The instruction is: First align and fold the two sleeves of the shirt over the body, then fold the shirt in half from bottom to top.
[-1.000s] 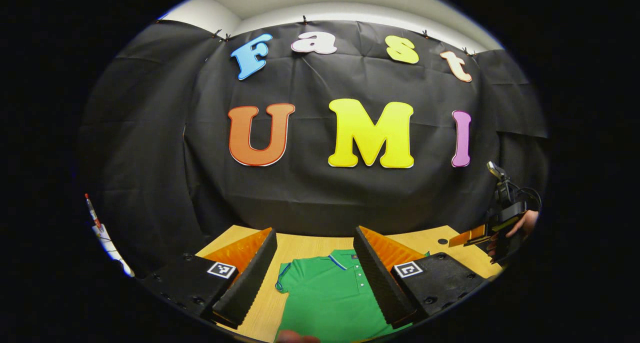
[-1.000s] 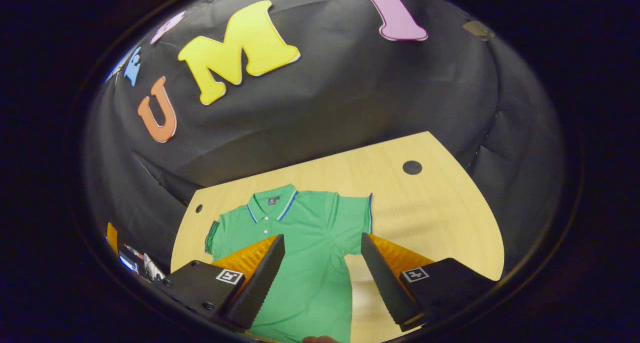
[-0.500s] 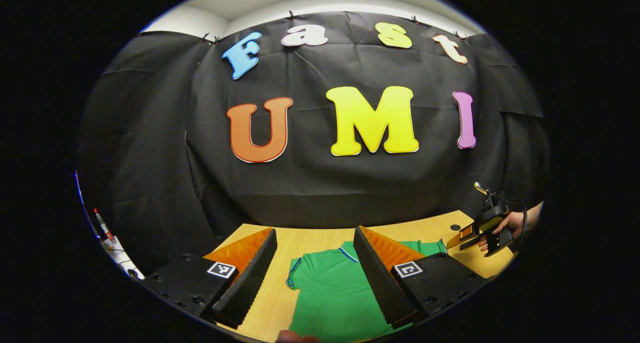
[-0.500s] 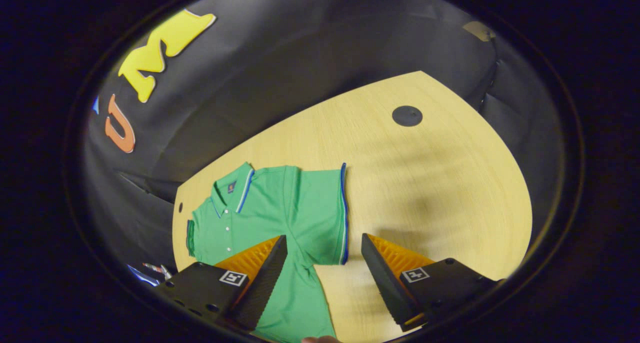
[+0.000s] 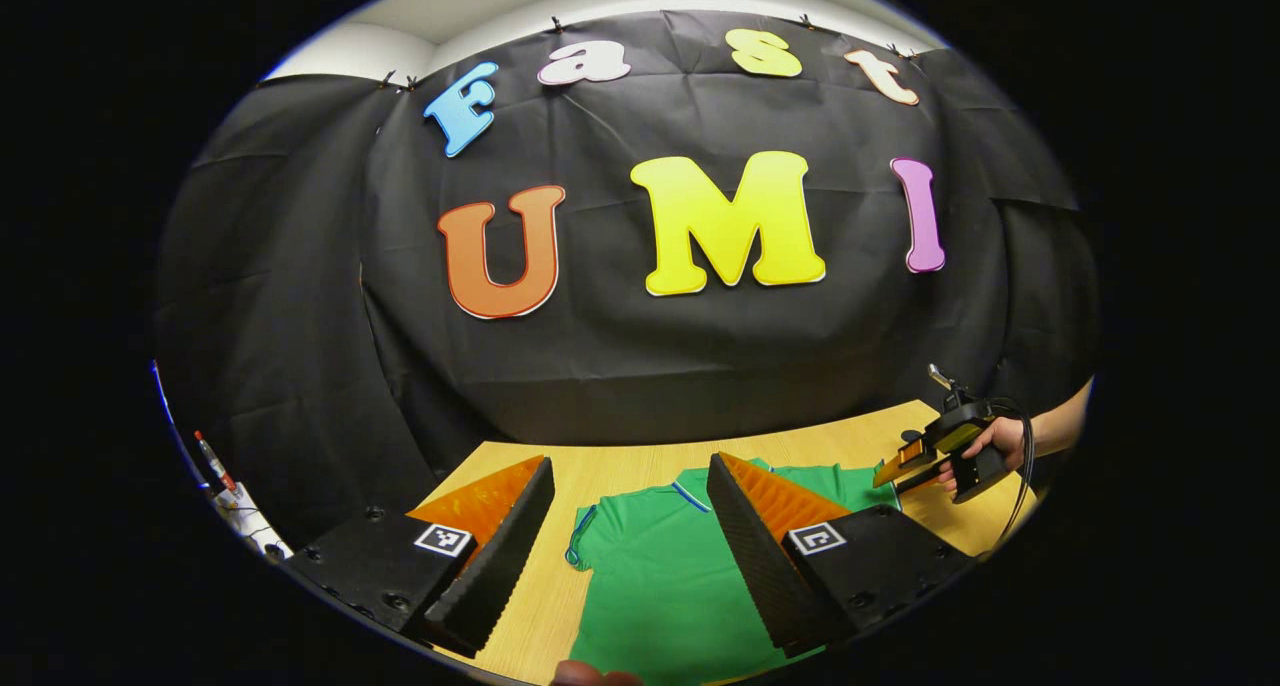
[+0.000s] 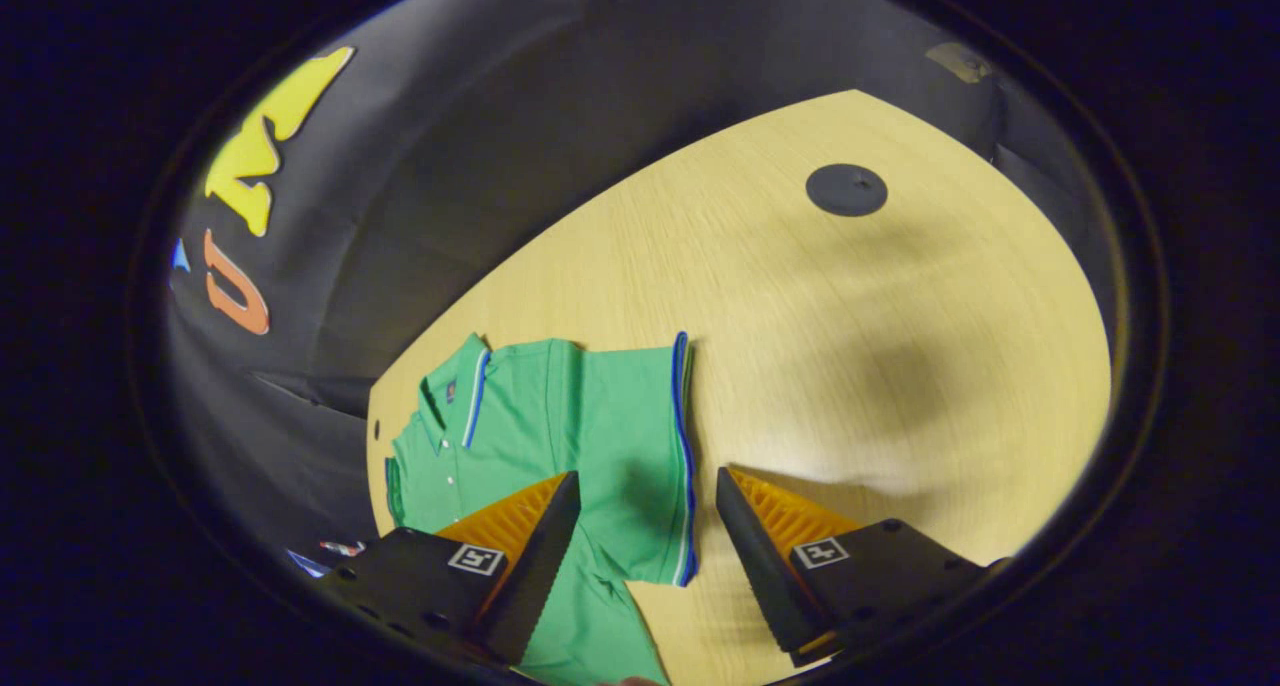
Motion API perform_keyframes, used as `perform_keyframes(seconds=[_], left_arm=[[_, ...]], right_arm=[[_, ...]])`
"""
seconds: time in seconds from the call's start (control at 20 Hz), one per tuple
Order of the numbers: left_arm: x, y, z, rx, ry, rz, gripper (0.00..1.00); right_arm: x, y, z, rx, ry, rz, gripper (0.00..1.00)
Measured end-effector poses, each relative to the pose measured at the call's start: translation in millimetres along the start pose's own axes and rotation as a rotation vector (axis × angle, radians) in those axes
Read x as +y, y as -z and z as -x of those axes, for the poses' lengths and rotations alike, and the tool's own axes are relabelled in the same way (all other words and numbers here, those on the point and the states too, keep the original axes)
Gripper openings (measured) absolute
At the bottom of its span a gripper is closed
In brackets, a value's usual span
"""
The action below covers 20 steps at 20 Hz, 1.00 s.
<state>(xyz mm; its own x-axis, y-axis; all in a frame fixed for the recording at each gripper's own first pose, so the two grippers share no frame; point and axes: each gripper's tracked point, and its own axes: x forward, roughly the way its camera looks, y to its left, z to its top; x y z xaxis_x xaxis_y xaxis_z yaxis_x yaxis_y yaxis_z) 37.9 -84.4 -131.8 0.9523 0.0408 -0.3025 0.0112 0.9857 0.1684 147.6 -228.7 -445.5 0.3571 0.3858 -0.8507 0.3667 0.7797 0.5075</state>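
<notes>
Both claws open over shirt (image 6: 560,436).

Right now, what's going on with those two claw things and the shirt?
Left gripper open, above shirt. Right gripper open, over the blue-trimmed sleeve. Green polo shirt flat on the wooden table, unfolded. Nothing in the way.

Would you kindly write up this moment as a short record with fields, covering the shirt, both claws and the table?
garment: green polo shirt, lying flat, collar toward the booth wall
sleeves: both spread out, not yet folded
right claw: open, holding nothing, over the blue-trimmed sleeve edge
left claw: open, holding nothing, above the shirt
table: light wood, with a dark round cap
</notes>
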Motion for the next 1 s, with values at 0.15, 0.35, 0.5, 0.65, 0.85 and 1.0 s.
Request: perform_keyframes(seconds=[0.15, 0.35, 0.5, 0.65, 0.85, 1.0], left_arm=[[3.3, 3.2, 0.3, 0.018, -0.009, 0.005, 0.99], [12.2, 6.4, 1.6, 0.03, -0.025, 0.008, 1.0], [18.6, 8.9, 2.2, 0.033, -0.035, 0.016, 1.0], [23.2, 10.0, 2.2, 0.035, -0.037, 0.034, 1.0], [27.9, 6.2, 3.9, 0.024, -0.036, 0.055, 1.0], [37.1, 8.2, 7.7, 0.021, -0.044, 0.069, 1.0]], right_arm=[[-9.2, 3.4, -12.3, 0.034, 0.063, 0.028, 0.53], [-6.9, -0.6, -13.6, 0.02, 0.08, 0.021, 0.04], [-2.8, -2.1, -5.5, 0.007, 0.091, 0.019, 0.04], [11.5, -10.6, 11.2, -0.039, 0.068, 0.025, 0.04], [41.7, -14.1, 26.0, -0.074, 0.024, 0.023, 0.04], [67.4, -13.6, 29.9, -0.085, -0.003, 0.042, 0.04]])
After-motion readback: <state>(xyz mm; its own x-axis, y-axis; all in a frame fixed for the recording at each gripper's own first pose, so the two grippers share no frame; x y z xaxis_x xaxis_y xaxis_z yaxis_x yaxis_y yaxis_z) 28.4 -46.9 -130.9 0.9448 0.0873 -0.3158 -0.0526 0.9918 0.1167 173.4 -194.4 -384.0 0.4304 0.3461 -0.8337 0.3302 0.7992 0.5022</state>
